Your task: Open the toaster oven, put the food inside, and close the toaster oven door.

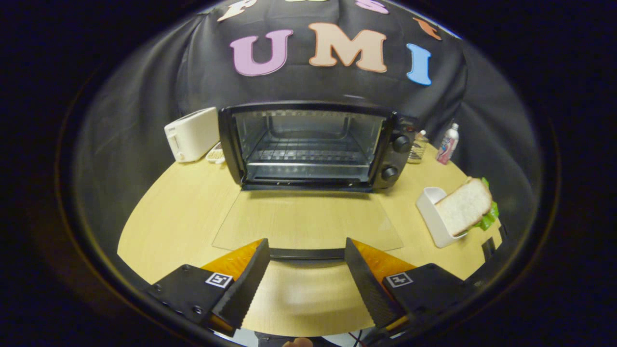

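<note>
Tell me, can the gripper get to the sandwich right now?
Probably yes. The gripper is open and holding nothing, just by the handle of the lowered oven door. The sandwich stands in a white holder off to the fingers' right, with bare table between, so nothing seems to block it.

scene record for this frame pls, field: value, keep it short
oven door: open, glass door lying flat on the table, its handle at the fingertips
toaster oven: nothing on its rack
food: sandwich leaning in a white holder, right of the door
gripper: open, holding nothing
other items: white toaster left of the oven, bottle to its right
task stage: door opened, food not yet picked up
</note>
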Motion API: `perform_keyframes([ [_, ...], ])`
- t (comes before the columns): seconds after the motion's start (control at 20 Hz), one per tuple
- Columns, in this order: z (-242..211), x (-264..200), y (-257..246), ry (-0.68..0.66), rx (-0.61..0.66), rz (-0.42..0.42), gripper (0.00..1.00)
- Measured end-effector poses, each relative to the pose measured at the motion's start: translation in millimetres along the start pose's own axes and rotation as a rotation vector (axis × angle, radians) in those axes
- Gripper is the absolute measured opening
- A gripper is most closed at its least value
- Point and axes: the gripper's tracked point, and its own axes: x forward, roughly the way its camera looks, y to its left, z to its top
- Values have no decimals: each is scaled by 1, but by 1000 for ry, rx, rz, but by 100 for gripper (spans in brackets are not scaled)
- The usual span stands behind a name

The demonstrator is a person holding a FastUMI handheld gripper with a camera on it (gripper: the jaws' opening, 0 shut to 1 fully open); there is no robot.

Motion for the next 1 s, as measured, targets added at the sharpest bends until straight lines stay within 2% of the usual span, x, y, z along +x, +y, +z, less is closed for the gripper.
perform_keyframes([
  [0.5, 73, -11, -148, -118, 113, -341, 99],
  [0.8, 78, -13, -238, -128, 191, -510, 99],
  [1.0, 68, -12, -285, -105, 247, -594, 99],
])
